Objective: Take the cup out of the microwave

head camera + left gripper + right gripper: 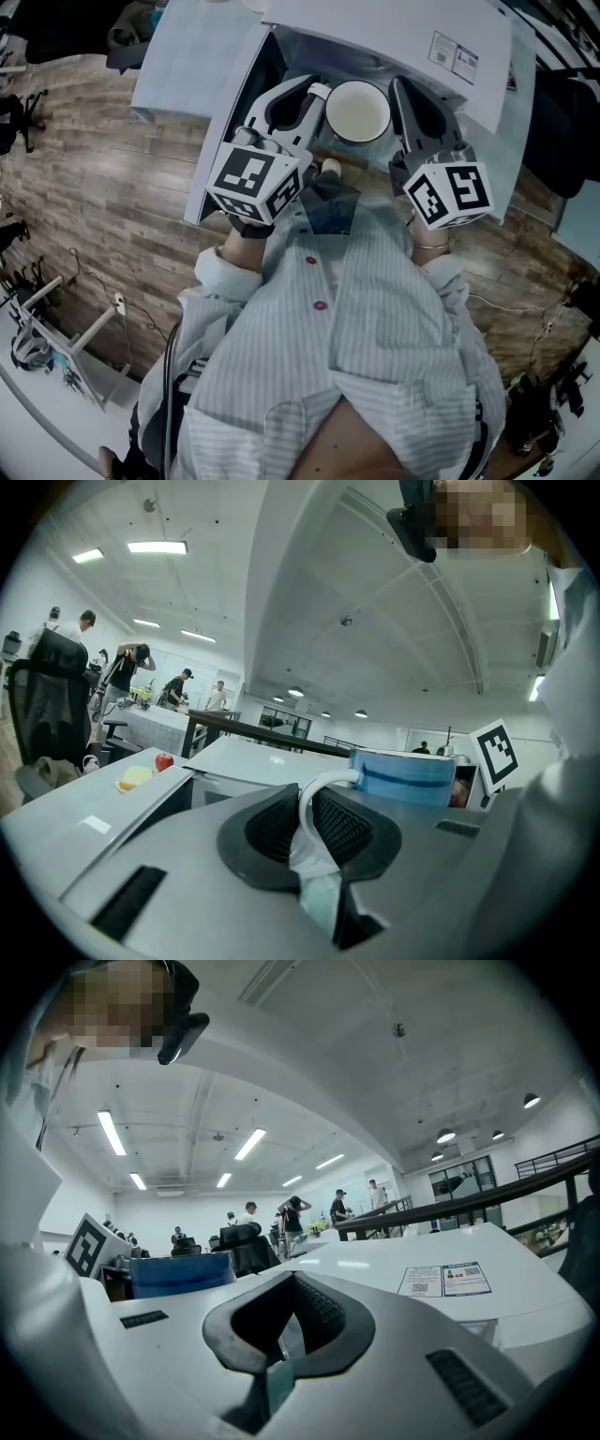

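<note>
The cup [357, 112], blue outside and white inside, hangs at the open front of the white microwave [403, 28]. My left gripper [314, 92] is shut on the cup's white handle [302, 822], which shows between its black pads [352, 827] in the left gripper view, with the blue cup [408, 777] just beyond. My right gripper [398, 89] sits on the cup's right side, shut with nothing in it. In the right gripper view the right gripper [292, 1283] shows only a dark hollow between its pads, and the cup [178, 1274] stands to its left.
The microwave door [187, 66] stands swung open to the left. A wood-plank surface [94, 187] spreads left of it. A red apple [164, 760] and a yellow item [136, 777] lie on a white surface. People and chairs are far behind.
</note>
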The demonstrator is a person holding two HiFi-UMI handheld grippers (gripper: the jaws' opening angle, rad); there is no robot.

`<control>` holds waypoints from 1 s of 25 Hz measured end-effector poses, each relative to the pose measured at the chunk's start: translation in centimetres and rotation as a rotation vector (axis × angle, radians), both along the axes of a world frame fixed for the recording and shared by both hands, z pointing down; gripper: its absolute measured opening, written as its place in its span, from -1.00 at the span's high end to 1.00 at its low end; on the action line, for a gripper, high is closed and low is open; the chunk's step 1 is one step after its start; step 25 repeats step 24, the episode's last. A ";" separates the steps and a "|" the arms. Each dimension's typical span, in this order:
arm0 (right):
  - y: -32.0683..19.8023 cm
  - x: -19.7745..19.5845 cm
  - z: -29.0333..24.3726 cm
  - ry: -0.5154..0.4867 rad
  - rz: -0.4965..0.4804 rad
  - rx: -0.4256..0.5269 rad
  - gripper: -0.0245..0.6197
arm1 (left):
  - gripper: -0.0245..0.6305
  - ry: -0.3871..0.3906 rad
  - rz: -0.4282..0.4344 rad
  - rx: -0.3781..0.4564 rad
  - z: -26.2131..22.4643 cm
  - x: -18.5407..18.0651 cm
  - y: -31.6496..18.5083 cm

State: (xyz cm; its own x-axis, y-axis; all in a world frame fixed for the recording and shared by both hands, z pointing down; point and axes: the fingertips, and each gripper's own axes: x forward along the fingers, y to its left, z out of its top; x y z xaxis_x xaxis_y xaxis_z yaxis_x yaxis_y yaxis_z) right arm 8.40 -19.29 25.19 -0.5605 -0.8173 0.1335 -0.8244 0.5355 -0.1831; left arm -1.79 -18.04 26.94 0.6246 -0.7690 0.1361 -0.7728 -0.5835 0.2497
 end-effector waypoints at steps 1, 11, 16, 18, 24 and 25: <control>0.0 -0.1 0.1 -0.002 0.000 -0.001 0.82 | 0.77 0.000 -0.001 -0.001 0.1 -0.1 0.0; -0.2 -1.1 0.5 0.004 -0.021 -0.019 0.82 | 0.77 -0.020 0.005 -0.010 0.6 -0.7 0.0; 0.1 -1.3 0.8 0.001 -0.027 -0.022 0.82 | 0.77 -0.062 0.047 -0.009 1.0 -0.5 0.2; 0.3 -1.4 0.9 0.001 -0.032 -0.025 0.82 | 0.77 -0.082 0.073 -0.008 1.1 -0.4 0.4; 0.7 -1.2 0.7 0.000 -0.019 -0.024 0.82 | 0.77 -0.061 0.136 -0.007 0.6 -0.2 0.2; 0.7 -1.2 0.7 0.000 -0.019 -0.024 0.82 | 0.77 -0.061 0.136 -0.007 0.6 -0.2 0.2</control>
